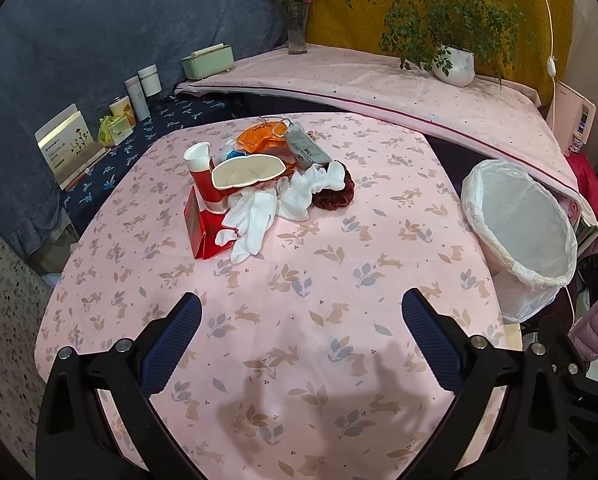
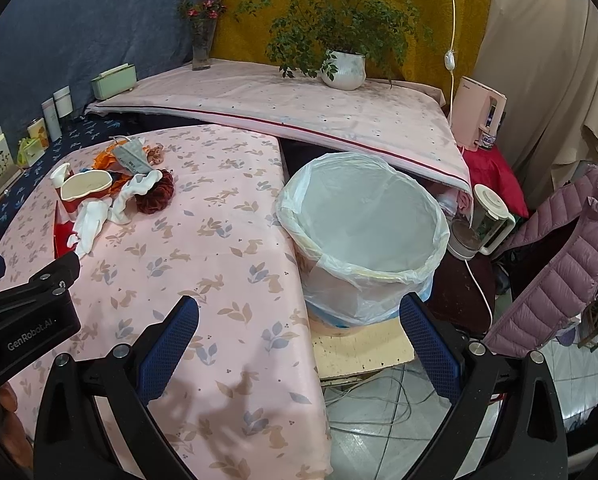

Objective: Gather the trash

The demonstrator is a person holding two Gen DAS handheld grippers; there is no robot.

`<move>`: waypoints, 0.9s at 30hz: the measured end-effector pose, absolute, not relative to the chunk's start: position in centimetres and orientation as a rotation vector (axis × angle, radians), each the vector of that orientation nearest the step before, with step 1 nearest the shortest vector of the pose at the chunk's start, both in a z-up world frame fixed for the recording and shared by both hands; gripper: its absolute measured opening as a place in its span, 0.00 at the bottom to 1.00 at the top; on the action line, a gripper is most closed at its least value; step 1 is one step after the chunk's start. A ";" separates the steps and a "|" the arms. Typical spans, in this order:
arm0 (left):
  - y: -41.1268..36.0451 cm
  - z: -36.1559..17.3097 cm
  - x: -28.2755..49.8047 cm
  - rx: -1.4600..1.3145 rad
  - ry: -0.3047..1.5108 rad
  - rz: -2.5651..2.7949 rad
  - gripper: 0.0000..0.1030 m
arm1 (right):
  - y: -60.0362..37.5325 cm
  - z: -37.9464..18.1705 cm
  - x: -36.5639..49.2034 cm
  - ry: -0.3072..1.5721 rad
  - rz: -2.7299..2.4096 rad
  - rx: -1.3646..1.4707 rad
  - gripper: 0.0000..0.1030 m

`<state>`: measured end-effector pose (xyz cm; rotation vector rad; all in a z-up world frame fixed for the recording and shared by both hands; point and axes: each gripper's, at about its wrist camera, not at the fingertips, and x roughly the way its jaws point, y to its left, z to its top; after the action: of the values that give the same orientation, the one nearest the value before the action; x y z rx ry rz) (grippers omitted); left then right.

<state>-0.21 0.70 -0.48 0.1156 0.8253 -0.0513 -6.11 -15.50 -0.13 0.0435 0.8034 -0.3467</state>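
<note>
Paper, cloth and card trash heap (image 1: 259,176) on pink tabletop (image 1: 299,280), at 12 o'clock, well apart from left tool (image 1: 301,312), spread, empty. Right tool (image 2: 299,316) spread, empty, farther off; lined bin (image 2: 363,232) at 12 o'clock, near.

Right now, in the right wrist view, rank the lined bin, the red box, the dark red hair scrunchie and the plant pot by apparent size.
1. Lined bin, much the largest, though also nearest.
2. Plant pot.
3. Scrunchie, close to the pot; I won't separate them firmly.
Red box: mostly hidden, unranked.
</note>
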 end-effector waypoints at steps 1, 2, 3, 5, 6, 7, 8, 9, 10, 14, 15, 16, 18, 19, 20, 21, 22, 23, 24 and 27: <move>0.6 -0.5 -0.2 0.115 0.827 -0.051 0.93 | -15.5 -0.1 -6.1 0.804 -0.347 0.044 0.93; 0.6 -0.5 -0.1 0.115 0.829 -0.051 0.93 | -15.4 -0.2 -6.1 0.803 -0.347 0.043 0.93; 0.6 -0.5 -0.2 0.114 0.829 -0.051 0.93 | -15.5 -0.1 -6.1 0.803 -0.347 0.043 0.93; 0.6 -0.5 -0.1 0.113 0.828 -0.052 0.93 | -15.5 -0.2 -6.1 0.803 -0.346 0.043 0.93; 0.6 -0.5 -0.1 0.112 0.828 -0.053 0.93 | -15.5 -0.1 -6.1 0.803 -0.346 0.042 0.93; 0.6 -0.5 -0.1 0.112 0.827 -0.054 0.93 | -15.5 -0.1 -6.1 0.803 -0.346 0.042 0.93; 0.5 -0.5 -0.1 0.112 0.828 -0.055 0.93 | -15.5 -0.1 -6.1 0.803 -0.346 0.043 0.93; 0.5 -0.5 -0.1 0.112 0.828 -0.057 0.93 | -15.5 -0.1 -6.1 0.803 -0.346 0.043 0.93; 0.5 -0.4 -0.2 0.113 0.826 -0.058 0.93 | -15.4 -0.2 -6.1 0.803 -0.346 0.043 0.93; 0.5 -0.4 -0.3 0.111 0.826 -0.056 0.93 | -15.4 -0.1 -6.1 0.802 -0.346 0.043 0.93; 0.5 -0.4 -0.3 0.111 0.827 -0.056 0.93 | -15.4 -0.1 -6.1 0.802 -0.347 0.042 0.93; 0.6 -0.4 -0.3 0.110 0.827 -0.057 0.93 | -15.4 -0.2 -6.1 0.802 -0.347 0.042 0.93; 0.5 -0.5 -0.3 0.111 0.826 -0.057 0.93 | -15.4 -0.1 -6.1 0.802 -0.347 0.043 0.93; 0.5 -0.5 -0.3 0.111 0.826 -0.057 0.93 | -15.5 -0.1 -6.1 0.802 -0.347 0.044 0.93; 0.5 -0.5 -0.3 0.111 0.826 -0.057 0.93 | -15.4 -0.1 -6.1 0.802 -0.348 0.042 0.93; 0.5 -0.5 -0.3 0.112 0.826 -0.057 0.93 | -15.4 -0.1 -6.1 0.802 -0.348 0.042 0.93; 0.5 -0.5 -0.3 0.113 0.826 -0.056 0.93 | -15.4 -0.1 -6.1 0.803 -0.347 0.042 0.93; 0.5 -0.5 -0.3 0.113 0.826 -0.056 0.93 | -15.4 -0.1 -6.1 0.802 -0.347 0.042 0.93; 0.5 -0.5 -0.3 0.113 0.825 -0.056 0.93 | -15.4 -0.1 -6.1 0.802 -0.347 0.042 0.93; 0.6 -0.4 -0.3 0.112 0.826 -0.056 0.93 | -15.4 -0.1 -6.1 0.802 -0.347 0.040 0.93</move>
<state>-0.29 0.58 -0.43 0.1124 0.8256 -0.0563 -6.07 -15.45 -0.11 0.0402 0.8016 -0.3468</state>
